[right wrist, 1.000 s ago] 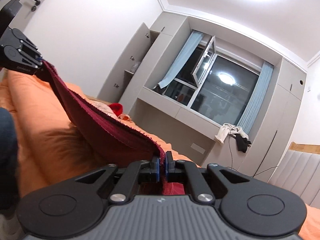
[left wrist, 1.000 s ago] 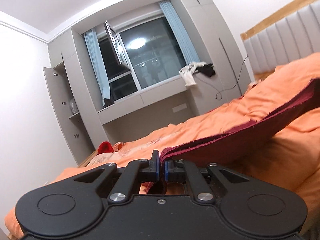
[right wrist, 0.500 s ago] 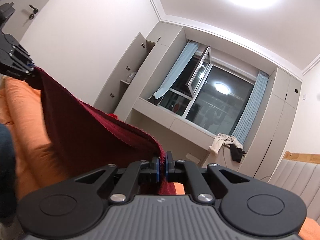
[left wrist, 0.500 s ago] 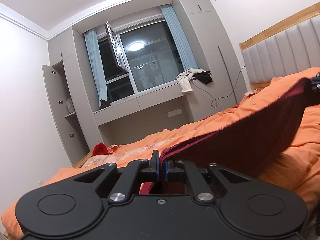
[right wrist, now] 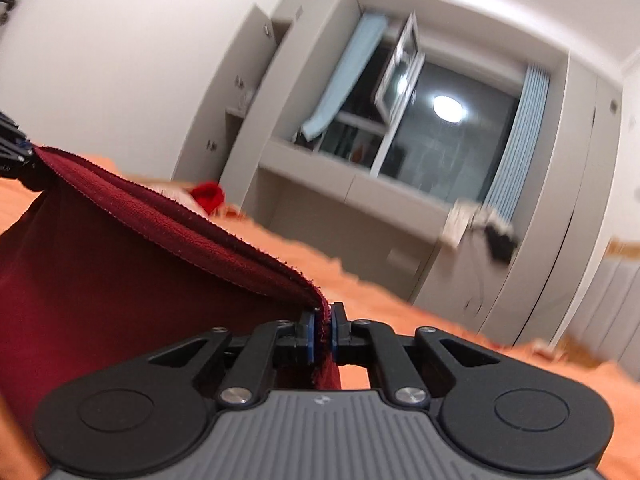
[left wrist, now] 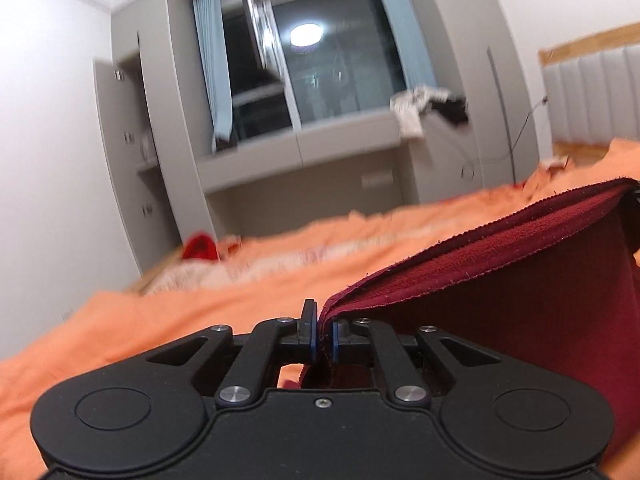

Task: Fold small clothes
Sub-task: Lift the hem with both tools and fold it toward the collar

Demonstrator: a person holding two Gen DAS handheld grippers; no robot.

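A dark red garment (left wrist: 520,280) hangs stretched between my two grippers above the orange bed (left wrist: 200,300). My left gripper (left wrist: 323,334) is shut on one top corner of it. My right gripper (right wrist: 323,330) is shut on the other top corner; the garment (right wrist: 120,272) runs from there to the left gripper (right wrist: 12,148) at the far left edge of the right wrist view. The right gripper shows as a dark shape at the right edge of the left wrist view (left wrist: 634,216). The cloth's lower part is hidden behind the gripper bodies.
A bright red item (left wrist: 199,246) lies at the bed's far end, also in the right wrist view (right wrist: 207,195). Grey wardrobes and a window (left wrist: 320,76) stand beyond. Clothes hang at the sill (left wrist: 428,106). A padded headboard (left wrist: 592,92) is at right.
Both grippers have dropped lower and tilted toward the bed with the garment still held taut. The views are now motion-blurred and show more bed and less ceiling.
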